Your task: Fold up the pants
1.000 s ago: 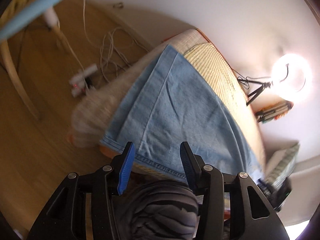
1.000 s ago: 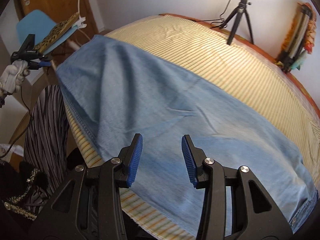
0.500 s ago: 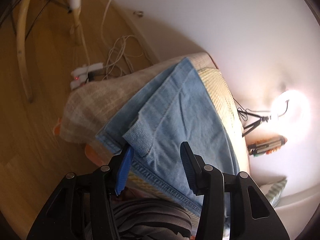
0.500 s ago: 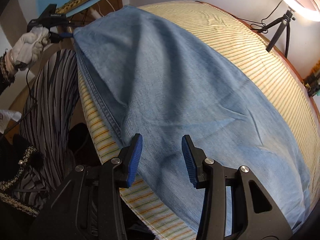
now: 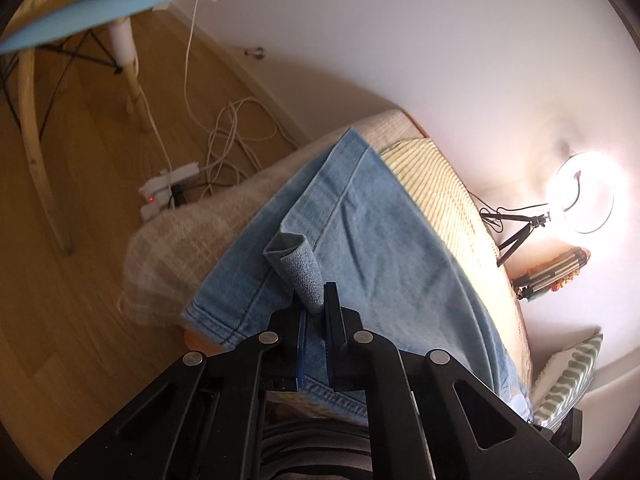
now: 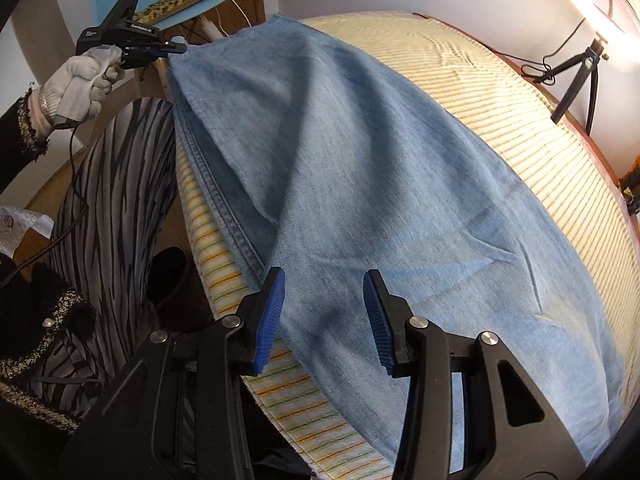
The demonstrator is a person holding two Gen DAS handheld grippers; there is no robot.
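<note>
So the pants [image 6: 360, 184] lie spread flat across the striped bed [image 6: 520, 92], light blue denim, a few soft creases, hems out at 11 o'clock. Half a second back the left gripper [image 5: 314, 312] was open over the hem; now it's clamped on a pinched-up fold, so the fold-over can probably start. Right gripper [image 6: 324, 312] hangs open at 6 o'clock, holding nothing.
</note>
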